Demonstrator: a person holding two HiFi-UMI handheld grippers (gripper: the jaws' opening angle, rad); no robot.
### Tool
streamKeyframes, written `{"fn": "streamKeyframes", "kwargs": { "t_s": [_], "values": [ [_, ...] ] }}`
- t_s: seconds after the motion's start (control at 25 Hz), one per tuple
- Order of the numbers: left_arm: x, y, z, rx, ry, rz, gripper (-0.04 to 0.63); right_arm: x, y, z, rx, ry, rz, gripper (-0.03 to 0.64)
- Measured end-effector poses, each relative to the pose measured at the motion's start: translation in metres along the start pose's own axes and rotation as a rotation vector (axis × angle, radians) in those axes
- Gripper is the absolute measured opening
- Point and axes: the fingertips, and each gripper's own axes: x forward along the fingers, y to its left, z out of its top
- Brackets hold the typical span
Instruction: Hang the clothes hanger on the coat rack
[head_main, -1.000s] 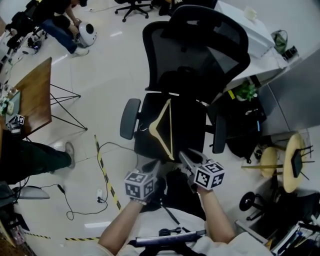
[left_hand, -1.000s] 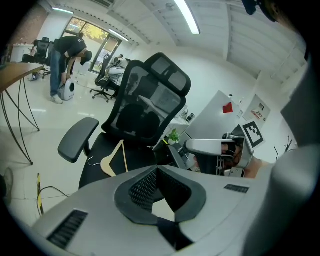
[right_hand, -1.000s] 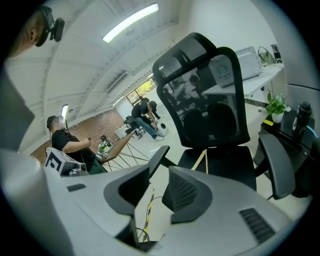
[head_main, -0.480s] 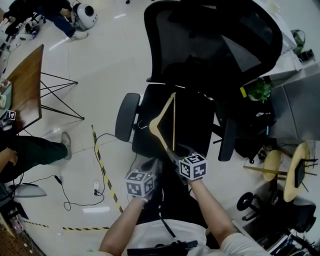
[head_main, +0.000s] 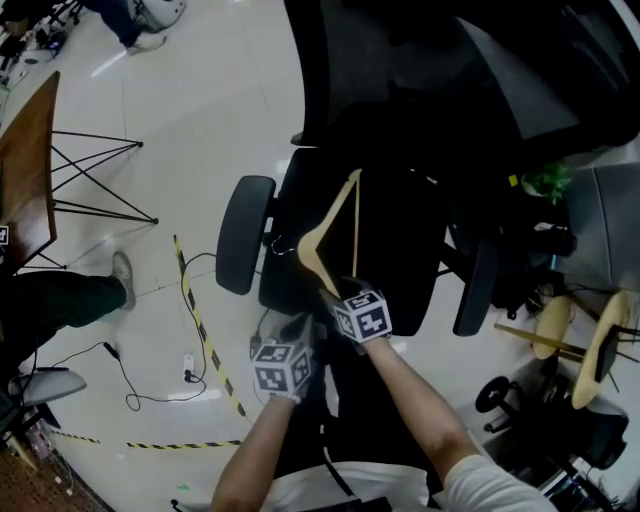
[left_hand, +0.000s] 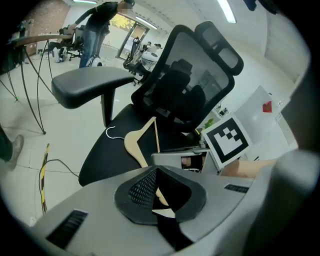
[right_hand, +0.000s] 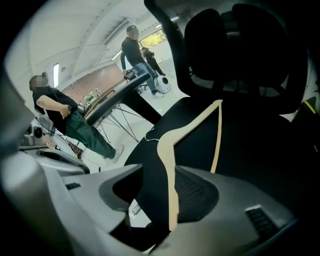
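A pale wooden clothes hanger (head_main: 328, 210) lies flat on the black seat (head_main: 400, 240) of an office chair, its wire hook (left_hand: 112, 131) towards the left armrest. My right gripper (head_main: 335, 293) is down at the seat's front edge. Its jaws are opening, and the hanger's near arm (right_hand: 169, 170) runs between them, close to the right pad (right_hand: 197, 192); no pad presses on it. My left gripper (head_main: 300, 325) hovers just left of and behind the right one, off the hanger. Its pads (left_hand: 145, 187) meet at the tips and hold nothing.
The chair's armrests (head_main: 240, 235) (head_main: 478, 285) flank the seat, and its tall backrest (head_main: 420, 70) rises behind. Striped tape (head_main: 205, 340) and a cable lie on the floor to the left. A wooden table on wire legs (head_main: 25, 170), a person's leg (head_main: 50, 305) and stools (head_main: 590, 350) stand around.
Both grippers have come down and forward to the chair seat. The right one now straddles the hanger's near arm; the left has followed beside it. The hanger has not moved.
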Motion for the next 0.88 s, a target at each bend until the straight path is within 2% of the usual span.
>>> {"fn": "streamKeyframes", "kwargs": {
  "t_s": [0.28,0.44,0.8,0.88],
  "values": [
    [0.019,0.023,-0.013,-0.043,0.026,0.03,-0.008,0.045,-0.018,-0.018,-0.04,0.096,-0.075,0.241],
    [0.022,0.028,-0.018,-0.058,0.031,0.021,-0.008,0.061,-0.02,-0.012,-0.077,0.093,-0.109,0.239],
    [0.018,0.031,-0.028,-0.057,0.053,0.001,-0.008,0.077,-0.028,-0.033,-0.136,0.181,-0.214,0.198],
    [0.014,0.033,-0.03,-0.054,0.056,0.001,-0.008,0.076,-0.027,-0.032,-0.139,0.188,-0.225,0.156]
  ]
}}
